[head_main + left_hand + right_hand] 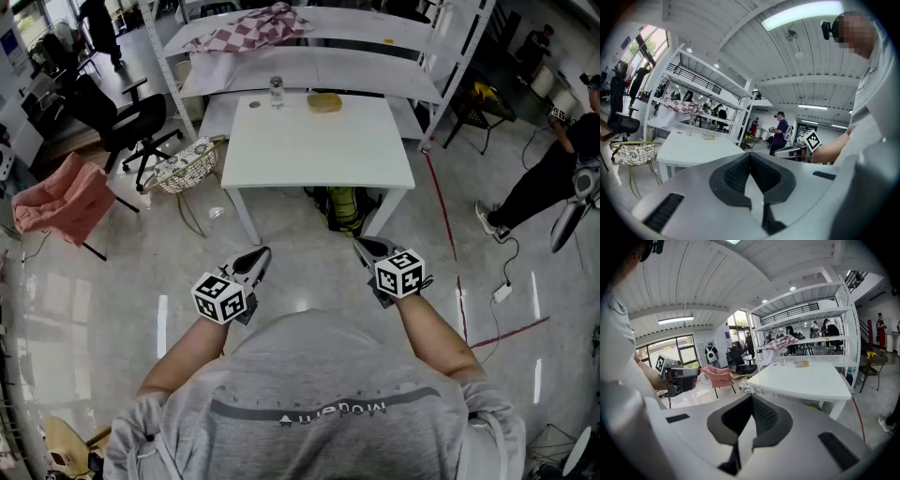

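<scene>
Held low over the floor, left gripper pressed together on nothing, well short of table with jar and sponge at its far edge, right gripper likewise closed and empty; judged best to close in first, then spread jaws.

both forearms stretch forward, side by side and apart. left gripper and right gripper point ahead, each with jaws pressed together, empty.
</scene>
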The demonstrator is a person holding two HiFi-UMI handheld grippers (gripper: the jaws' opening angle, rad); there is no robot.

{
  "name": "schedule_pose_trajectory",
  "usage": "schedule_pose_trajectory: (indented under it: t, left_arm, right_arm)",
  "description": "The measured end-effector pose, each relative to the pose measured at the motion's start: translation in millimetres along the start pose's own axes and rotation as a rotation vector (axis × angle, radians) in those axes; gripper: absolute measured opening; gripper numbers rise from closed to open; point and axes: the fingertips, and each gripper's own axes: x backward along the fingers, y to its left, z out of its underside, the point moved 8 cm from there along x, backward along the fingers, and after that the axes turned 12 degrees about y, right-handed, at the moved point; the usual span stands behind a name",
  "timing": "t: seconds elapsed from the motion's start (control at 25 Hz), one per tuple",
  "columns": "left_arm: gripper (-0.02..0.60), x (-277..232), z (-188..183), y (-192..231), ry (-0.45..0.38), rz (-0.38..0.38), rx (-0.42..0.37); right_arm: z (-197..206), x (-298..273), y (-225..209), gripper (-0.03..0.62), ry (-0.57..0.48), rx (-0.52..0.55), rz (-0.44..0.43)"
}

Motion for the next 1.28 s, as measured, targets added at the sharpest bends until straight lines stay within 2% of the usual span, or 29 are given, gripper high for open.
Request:
schedule_pose_trajectory:
  t: [0.36, 0.68, 0.96, 1.28]
  left_arm:
    - [0.009, -7, -5, -3, 0.001, 0.0, -0.005]
    - [0.009, -23, -13, -14, -0.005, -0.016, -0.015]
    - [0.009, -51, -24, -41, -0.02, -0.044, -0.021]
    - [0.009, -90, -31, -71, -0.042, -0.072, -0.006]
  right_arm:
    - [-3, 3, -6, 0.023, -0.006, 0.006, -0.004]
    - [-4, 11, -25, 0.025, -0.028, -0.036, -0.037]
    - [-6, 32, -52, 0.025, -0.029, 0.023, -0.069]
    - [1, 53, -96, 0.025, -0.027, 0.032, -0.112]
